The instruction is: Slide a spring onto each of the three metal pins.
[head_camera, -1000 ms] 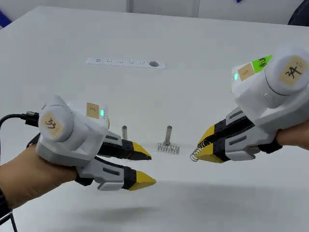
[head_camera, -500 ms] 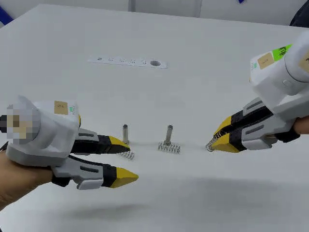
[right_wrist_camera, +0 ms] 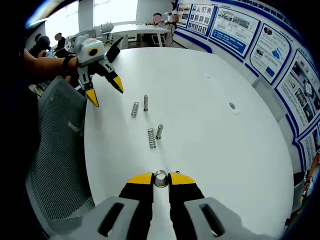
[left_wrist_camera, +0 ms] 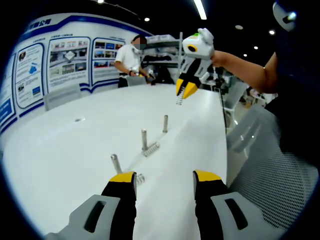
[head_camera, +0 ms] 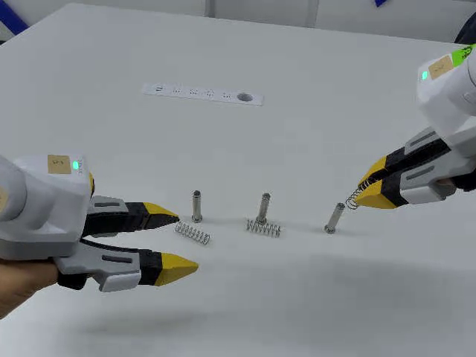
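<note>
Jaws of the right gripper (head_camera: 363, 195) pinch a spring (head_camera: 351, 198) just off the top of the right pin (head_camera: 334, 218) (the left gripper (head_camera: 184, 239) gapes empty); misaligned, the coil could catch the tip and pop free.

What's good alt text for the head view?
The right claw, shut on a spring, is near the top of the right pin. One loose spring lies by the left pin, another by the middle pin; the left claw is open.

Head view looks down on the table (head_camera: 312, 67); low gripper views face each other, sharing the middle pin (head_camera: 264, 207)
</note>
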A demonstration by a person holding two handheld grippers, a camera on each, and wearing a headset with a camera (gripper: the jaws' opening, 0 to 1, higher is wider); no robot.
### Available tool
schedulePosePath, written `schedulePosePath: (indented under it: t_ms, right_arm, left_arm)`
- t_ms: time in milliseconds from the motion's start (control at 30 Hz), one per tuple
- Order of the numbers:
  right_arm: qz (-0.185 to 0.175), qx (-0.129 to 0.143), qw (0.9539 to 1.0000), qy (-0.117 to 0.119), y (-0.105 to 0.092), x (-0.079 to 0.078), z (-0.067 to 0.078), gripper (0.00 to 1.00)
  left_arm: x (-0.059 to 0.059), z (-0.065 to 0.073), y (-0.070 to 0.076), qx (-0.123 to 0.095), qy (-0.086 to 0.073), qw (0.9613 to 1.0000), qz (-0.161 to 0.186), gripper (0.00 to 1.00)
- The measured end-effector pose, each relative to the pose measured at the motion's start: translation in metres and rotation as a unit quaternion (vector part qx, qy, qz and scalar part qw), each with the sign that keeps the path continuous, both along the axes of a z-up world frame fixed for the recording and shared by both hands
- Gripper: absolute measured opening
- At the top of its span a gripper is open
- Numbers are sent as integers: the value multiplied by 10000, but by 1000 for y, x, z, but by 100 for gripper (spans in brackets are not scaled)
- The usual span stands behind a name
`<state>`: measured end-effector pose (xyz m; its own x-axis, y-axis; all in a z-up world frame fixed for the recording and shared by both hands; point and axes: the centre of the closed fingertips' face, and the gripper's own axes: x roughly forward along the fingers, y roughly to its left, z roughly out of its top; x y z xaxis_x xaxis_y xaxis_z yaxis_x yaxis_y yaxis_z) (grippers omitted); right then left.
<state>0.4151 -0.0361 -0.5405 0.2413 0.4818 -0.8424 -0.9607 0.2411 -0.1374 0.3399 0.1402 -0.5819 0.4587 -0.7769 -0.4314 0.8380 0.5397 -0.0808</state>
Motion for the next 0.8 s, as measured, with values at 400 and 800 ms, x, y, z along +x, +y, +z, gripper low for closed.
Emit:
schedulePosePath:
  t_ms: [400,800]
  right_arm:
    - [-6,-376,9993,82,2,26,-22,12]
    - [9,-689,9972,288,-1,36,-44,12]
  left_arm:
    - [-3,1,-1,-96,-7,9999,45,49]
    - [-2,1,5,-174,5,9997,158,48]
